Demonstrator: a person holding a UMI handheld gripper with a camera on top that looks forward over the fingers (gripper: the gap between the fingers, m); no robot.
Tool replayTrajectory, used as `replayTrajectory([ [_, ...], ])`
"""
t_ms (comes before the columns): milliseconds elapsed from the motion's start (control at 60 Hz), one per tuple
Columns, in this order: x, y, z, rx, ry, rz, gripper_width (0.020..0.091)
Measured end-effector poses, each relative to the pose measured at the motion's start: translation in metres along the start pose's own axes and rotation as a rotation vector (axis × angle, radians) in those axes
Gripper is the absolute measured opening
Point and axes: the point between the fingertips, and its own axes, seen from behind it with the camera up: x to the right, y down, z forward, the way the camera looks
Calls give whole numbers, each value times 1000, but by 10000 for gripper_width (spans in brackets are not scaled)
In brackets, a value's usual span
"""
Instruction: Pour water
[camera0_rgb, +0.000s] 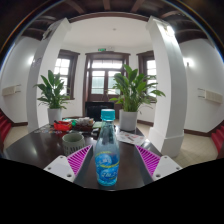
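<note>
A clear water bottle (107, 155) with a blue label and a blue cap stands upright on the dark table (40, 150). It stands between the fingers of my gripper (113, 152), closer to the left pad. The magenta pads (80, 158) flank it, and a gap shows on the right side. The gripper is open, with the bottle resting on the table. The bottle's base is hidden below.
A greenish cup-like container (74, 140) sits on the table just left of the bottle, with red items (60, 127) behind it. Beyond the table stand two potted plants (131, 95), white pillars (170, 85) and a dark door (104, 78).
</note>
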Motion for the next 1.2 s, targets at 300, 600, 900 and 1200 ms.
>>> replayTrajectory([
  [300,-17,18,58,-23,-35,7,679],
  [600,-47,18,49,10,-15,-37,366],
  [900,-50,3,64,-46,-18,-333,365],
  [1200,-48,-45,136,-11,70,-1287,364],
])
